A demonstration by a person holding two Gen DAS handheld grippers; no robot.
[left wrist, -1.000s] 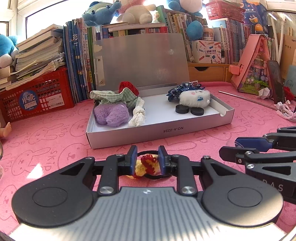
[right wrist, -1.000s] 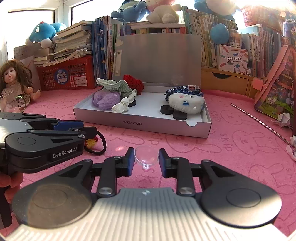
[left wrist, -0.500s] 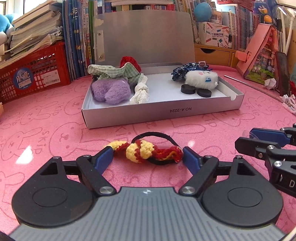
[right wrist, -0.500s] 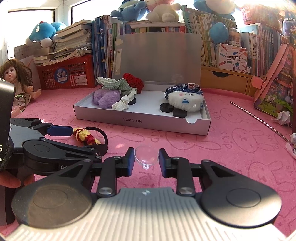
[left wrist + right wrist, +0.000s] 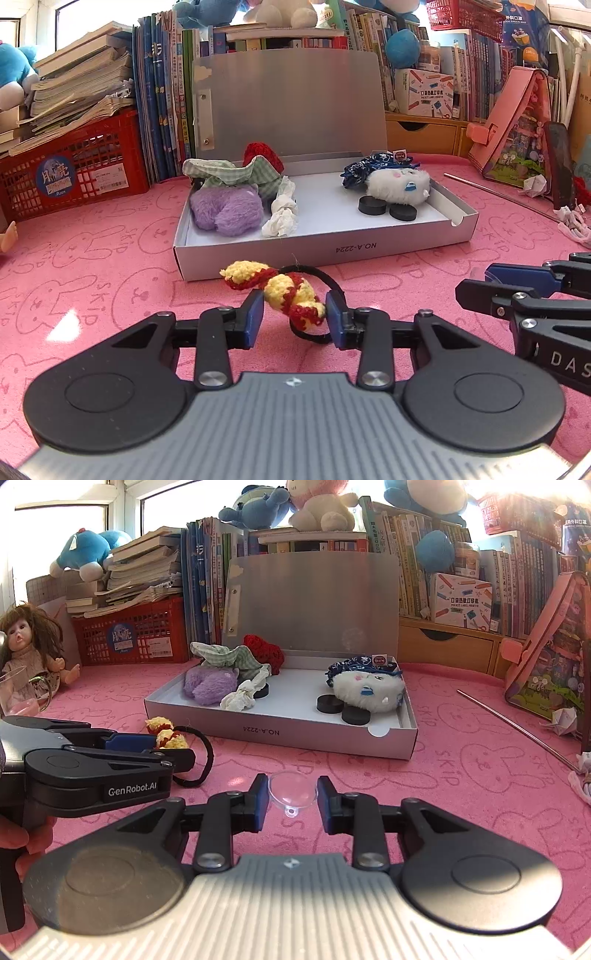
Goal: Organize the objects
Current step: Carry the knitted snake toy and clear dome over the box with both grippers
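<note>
Left hand-held gripper (image 5: 291, 314): jaws closing in on the yellow-and-red crochet hair tie (image 5: 275, 288); the right pad looks like it's touching the yarn, the left pad is just shy of it.
Right hand-held gripper (image 5: 289, 800): pinching a clear suction cup (image 5: 291, 793) right at the lower middle of its own view, low over the pink surface (image 5: 461, 775).
Hair tie position: lying on the surface just in front of the white box (image 5: 321, 254), lower centre of the left view. Long axis of the yarn part runs diagonal, upper left down to lower right, with the black elastic loop curling off to the right.
Writing: box front reads "NO.A-2224", upside down in both views. The left gripper's side says "GenRobot.AI" in the right view; the right gripper's side shows "DAS" cut off at the left view's edge. The mat has "SKIP" and bunny outlines all over.
Only in right view: a doll (image 5: 26, 646) at the left edge, plus fingers wrapped round the left gripper's handle.
Only in left view: how the hair tie sits between the pads; the right view hides that behind the gripper body.
In the box: purple fluffy thing (image 5: 225, 212), white plush (image 5: 399, 184), two black discs (image 5: 386, 208).
</note>
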